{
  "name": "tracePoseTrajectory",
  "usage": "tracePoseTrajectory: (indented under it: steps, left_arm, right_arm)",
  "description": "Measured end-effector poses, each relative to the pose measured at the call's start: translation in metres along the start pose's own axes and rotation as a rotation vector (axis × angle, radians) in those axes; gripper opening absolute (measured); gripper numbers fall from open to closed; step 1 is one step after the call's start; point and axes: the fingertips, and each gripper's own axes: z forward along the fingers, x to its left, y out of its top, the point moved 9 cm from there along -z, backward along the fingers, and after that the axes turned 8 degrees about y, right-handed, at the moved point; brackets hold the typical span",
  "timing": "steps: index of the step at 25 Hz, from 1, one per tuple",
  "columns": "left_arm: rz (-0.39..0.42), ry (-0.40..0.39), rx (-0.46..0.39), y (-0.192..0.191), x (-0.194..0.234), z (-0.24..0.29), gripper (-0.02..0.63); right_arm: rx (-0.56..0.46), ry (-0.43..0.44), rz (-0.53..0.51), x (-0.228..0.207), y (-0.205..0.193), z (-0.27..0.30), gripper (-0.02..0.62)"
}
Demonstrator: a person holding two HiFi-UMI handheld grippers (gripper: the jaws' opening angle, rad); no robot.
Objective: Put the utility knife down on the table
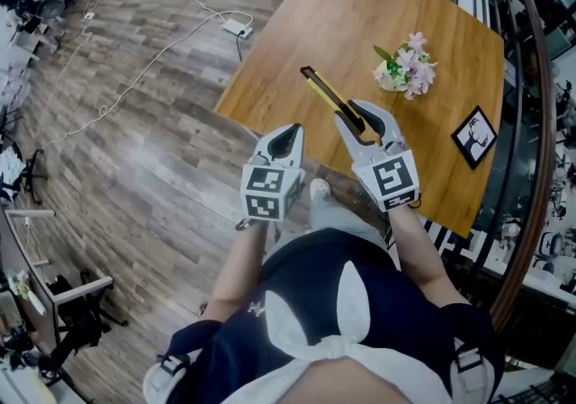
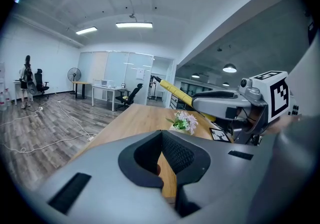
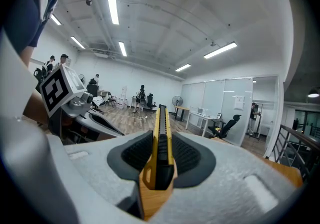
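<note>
A yellow and black utility knife (image 1: pixel 331 96) sticks out forward from my right gripper (image 1: pixel 364 120), which is shut on its near end above the wooden table (image 1: pixel 333 15). In the right gripper view the knife (image 3: pixel 161 143) runs straight out between the dark pads, clamped on both sides. My left gripper (image 1: pixel 284 139) hangs beside it at the table's near edge, shut with nothing between its pads. From the left gripper view the knife (image 2: pixel 175 93) shows in the air above the table (image 2: pixel 135 123), held by the right gripper (image 2: pixel 216 101).
A small pot of pink flowers (image 1: pixel 405 69) stands on the table's right half, with a black picture frame (image 1: pixel 474 135) near the right edge. A white power adapter and cable (image 1: pixel 236 28) lie on the wood floor left of the table. A railing (image 1: pixel 531 78) runs along the right.
</note>
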Motion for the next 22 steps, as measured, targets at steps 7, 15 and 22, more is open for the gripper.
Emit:
tracePoseTrajectory:
  steps: [7,15,22]
  left_arm:
    - [-0.006,0.023,0.008,0.008,0.012,0.021,0.017]
    - [-0.018,0.044,0.004,0.019,0.023,0.044,0.017]
    - [-0.026,0.06,0.001,0.025,0.028,0.065,0.017]
  right_arm:
    - [-0.019,0.021,-0.009,-0.024,0.002,0.024,0.116]
    - [-0.034,0.036,-0.021,-0.047,0.005,0.044,0.117]
    - [-0.025,0.057,-0.022,-0.067,-0.001,0.061,0.117]
